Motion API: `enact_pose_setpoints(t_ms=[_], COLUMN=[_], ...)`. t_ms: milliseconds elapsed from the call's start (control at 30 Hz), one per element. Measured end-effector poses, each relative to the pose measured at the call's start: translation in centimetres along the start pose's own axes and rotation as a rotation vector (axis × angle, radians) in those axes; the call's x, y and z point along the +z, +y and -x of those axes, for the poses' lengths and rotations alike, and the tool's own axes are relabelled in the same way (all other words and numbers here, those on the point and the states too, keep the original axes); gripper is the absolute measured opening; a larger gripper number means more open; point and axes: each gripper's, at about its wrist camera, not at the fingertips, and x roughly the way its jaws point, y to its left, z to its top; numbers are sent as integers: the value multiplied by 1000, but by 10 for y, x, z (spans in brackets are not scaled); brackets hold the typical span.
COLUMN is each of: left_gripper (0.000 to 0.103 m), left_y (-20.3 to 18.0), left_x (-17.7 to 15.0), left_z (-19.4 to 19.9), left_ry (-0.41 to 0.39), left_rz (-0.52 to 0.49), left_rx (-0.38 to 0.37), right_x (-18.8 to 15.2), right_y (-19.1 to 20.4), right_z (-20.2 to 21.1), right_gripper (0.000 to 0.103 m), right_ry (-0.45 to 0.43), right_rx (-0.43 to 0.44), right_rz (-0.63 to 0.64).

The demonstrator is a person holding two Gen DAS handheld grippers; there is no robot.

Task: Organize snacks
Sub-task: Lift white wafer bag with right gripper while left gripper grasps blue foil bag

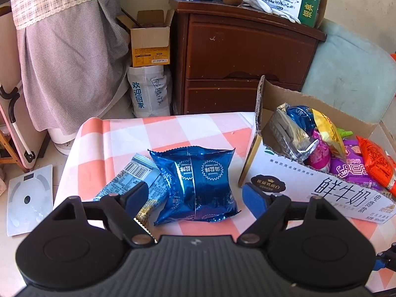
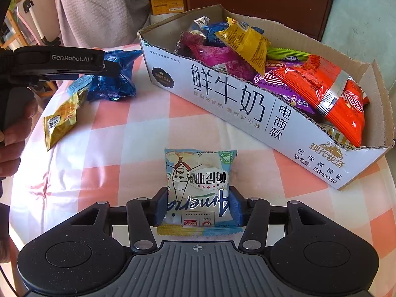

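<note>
A dark blue snack packet (image 1: 198, 173) lies on the pink-checked tablecloth (image 1: 148, 133). My left gripper (image 1: 195, 199) stands open around it, both pads clear of its sides. A light blue packet (image 1: 133, 175) lies partly under the dark blue one on its left. In the right wrist view my right gripper (image 2: 198, 205) is shut on a white and pale blue snack packet (image 2: 200, 173), pads pressing its two sides near the table. The white milk carton box (image 2: 222, 91) holds several colourful packets. A yellow packet (image 2: 60, 121) lies at the table's left, by the left gripper (image 2: 106, 64).
The box (image 1: 309, 188) takes up the table's right side. Behind the table are a dark wooden cabinet (image 1: 247, 57), an open cardboard box (image 1: 151, 42) on a white bag, and a teal chair (image 1: 351, 69). A bathroom scale (image 1: 29, 198) lies on the floor at left.
</note>
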Motion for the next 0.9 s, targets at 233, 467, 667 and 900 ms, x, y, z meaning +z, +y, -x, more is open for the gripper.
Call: enact_pose_setpoints(t_ms=[233,467,667,900], left_gripper=[82,51,44,43], left_y=[-12,-16,-7,-4], left_x=[3,-2,-7,-18], left_z=[-19,-26,-11,8], left_ry=[-2,16,24,31], left_rz=[-45,-97,-117,-157], left_rx=[55,46,20,-14], right_x=[5,8,12,14], right_y=[-3,-7,-12,-14], right_z=[-5,-6,-4,-2], right_gripper=[49,49,49,49], right_ry=[-4,-15,-33,-46], right_rx=[0,-9,-28,-35], right_rz=[-14,-25,-54,-58])
